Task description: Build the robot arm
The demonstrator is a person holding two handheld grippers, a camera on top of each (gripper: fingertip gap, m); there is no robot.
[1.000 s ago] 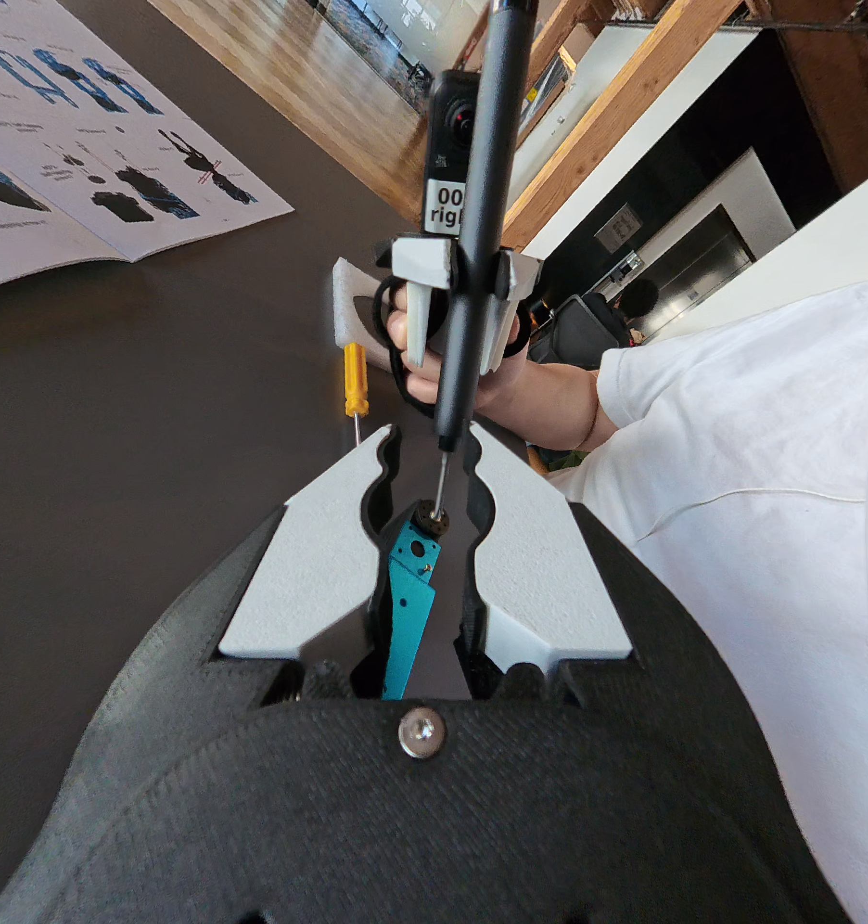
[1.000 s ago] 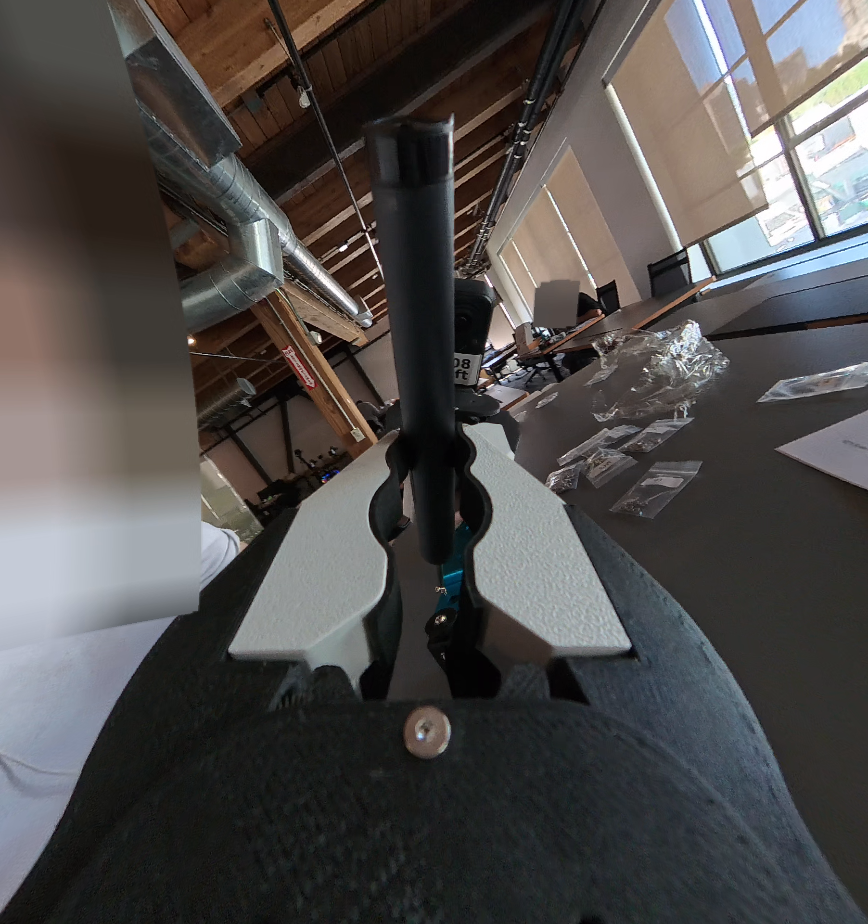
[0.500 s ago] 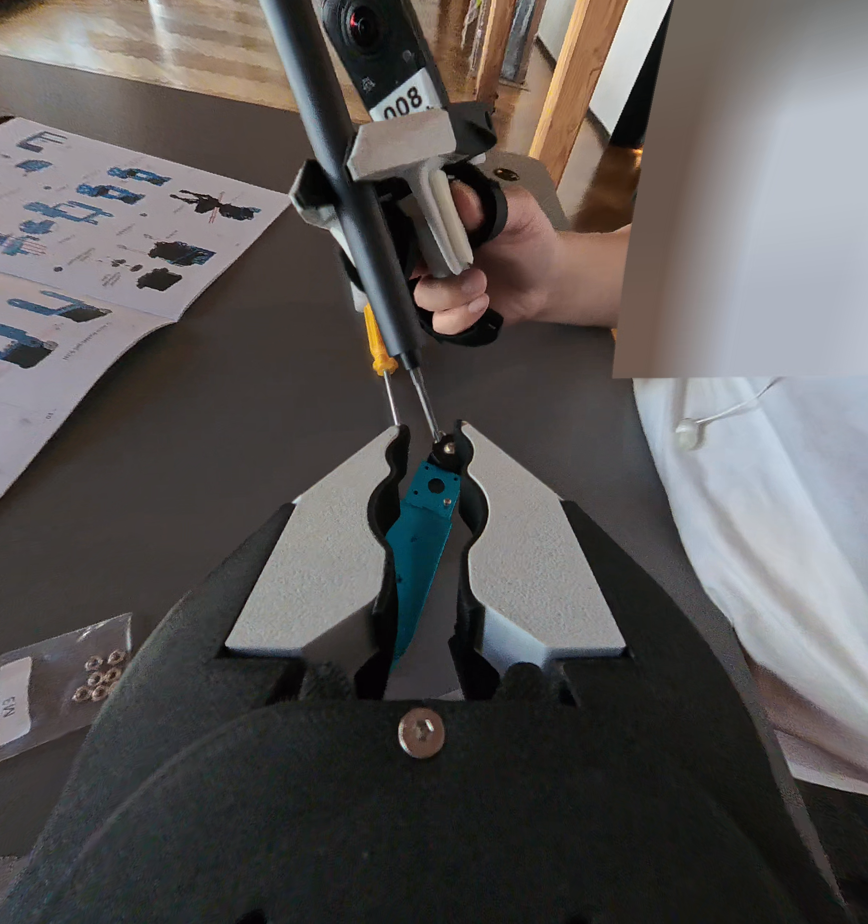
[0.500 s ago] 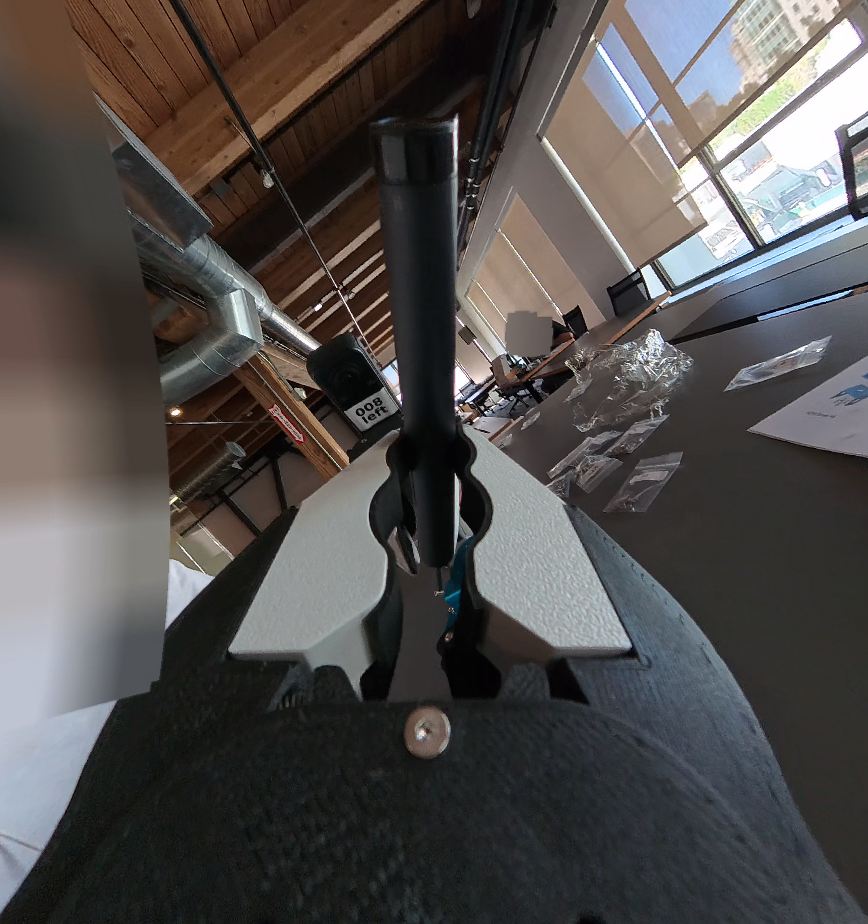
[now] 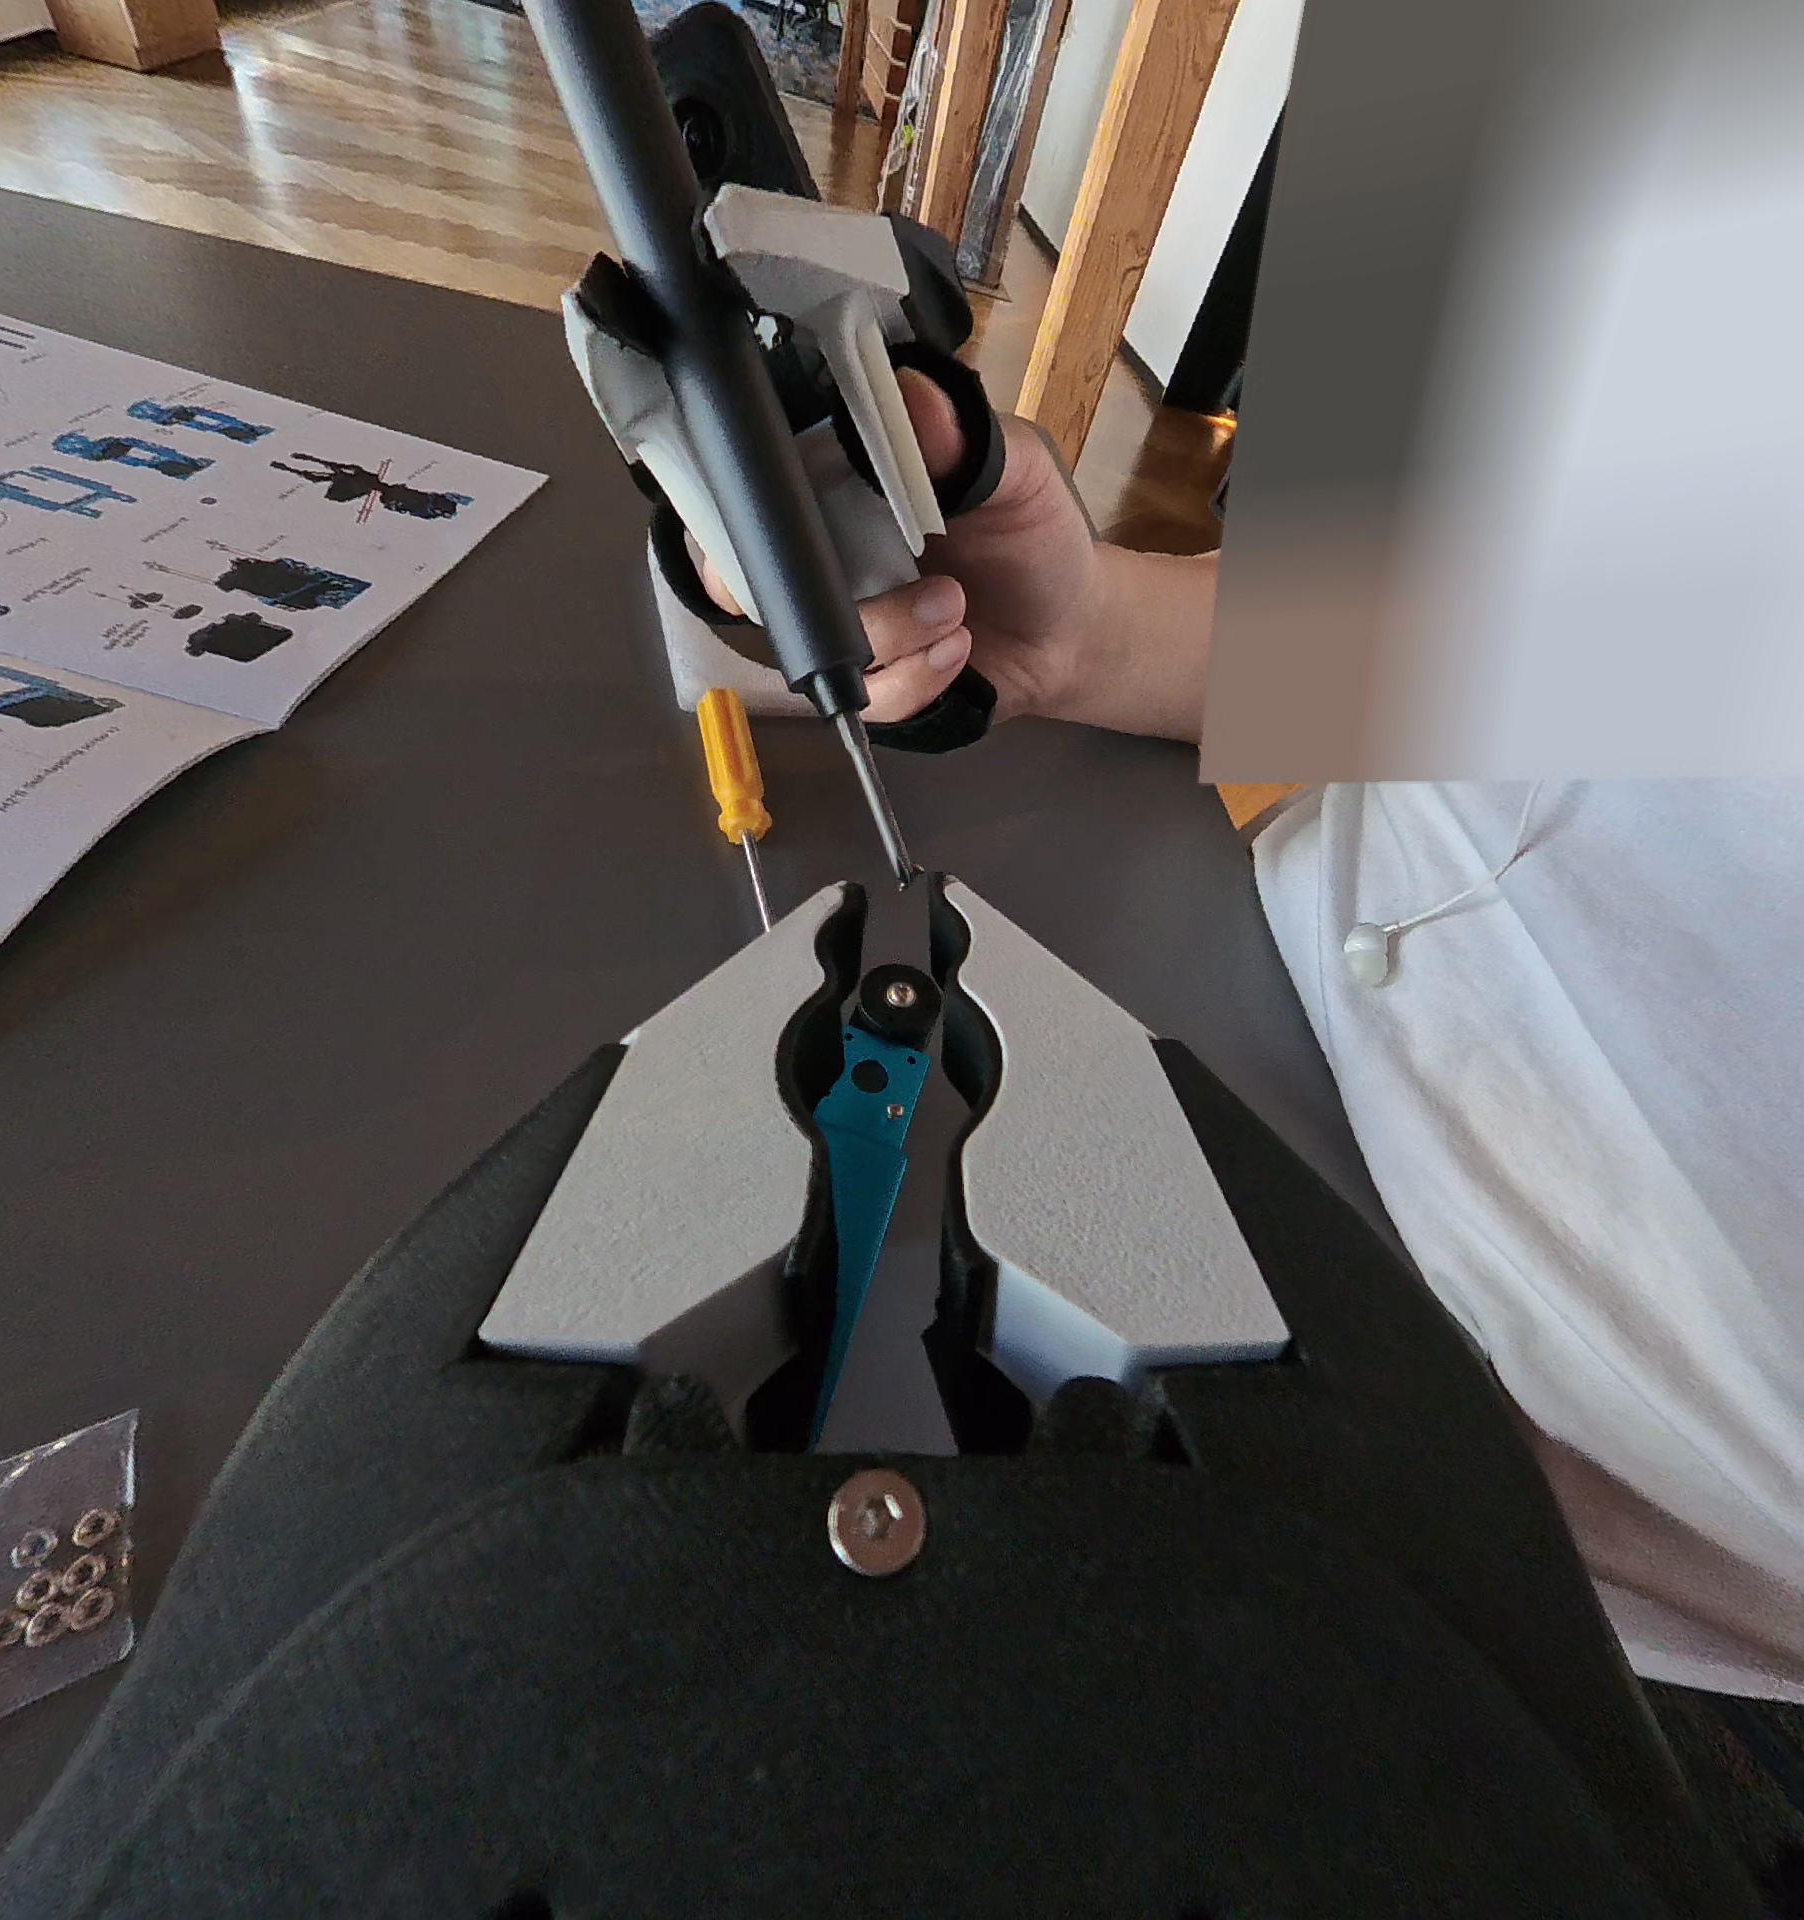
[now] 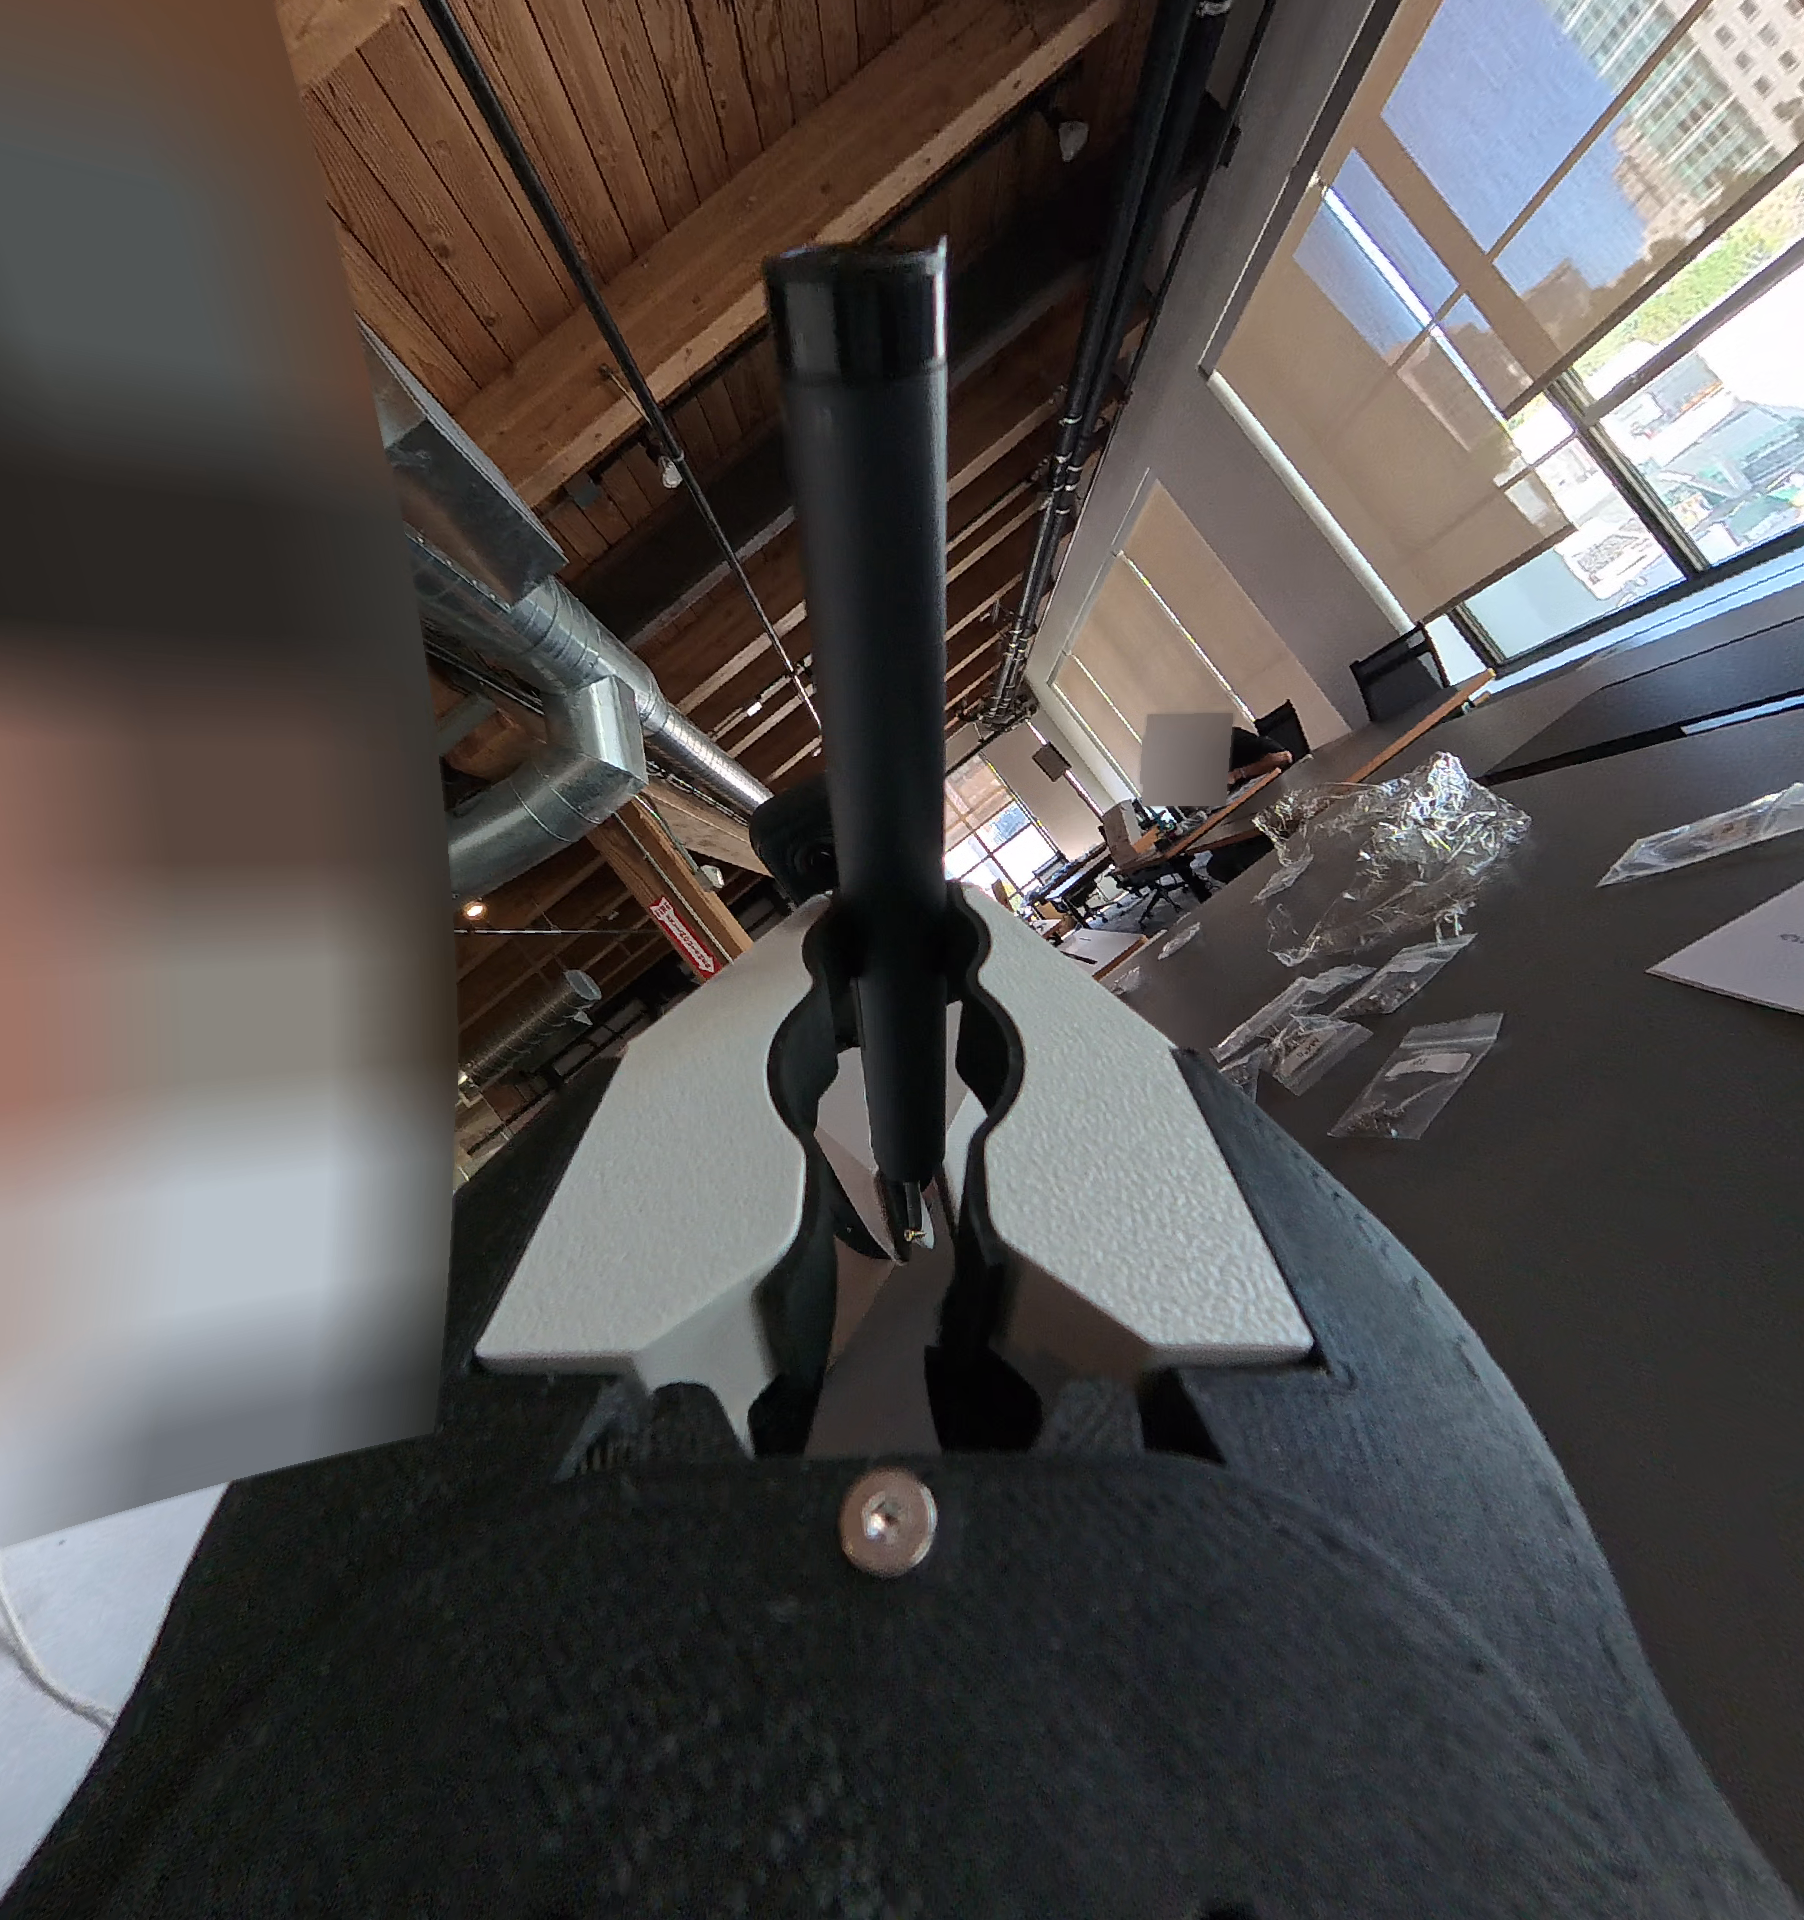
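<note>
On the dark table (image 5: 358,987) an open instruction booklet (image 5: 150,540) carries printed diagrams, the right gripper (image 5: 773,416) clamps a black screwdriver (image 5: 711,343), and the left gripper (image 5: 893,894) pinches a teal bracket (image 5: 862,1143), beside a yellow screwdriver (image 5: 732,764).

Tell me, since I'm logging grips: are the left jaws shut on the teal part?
Shut: the left gripper pinches the teal bracket between its jaws.

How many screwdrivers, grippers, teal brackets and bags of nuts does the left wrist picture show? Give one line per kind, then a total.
Screwdrivers: 2 (black screwdriver, yellow-handled screwdriver)
Grippers: 2 (left gripper, right gripper shut on the black screwdriver)
Teal brackets: 1 (teal bracket, clamped in the left gripper)
Bags of nuts: 1
Total: 6
</note>
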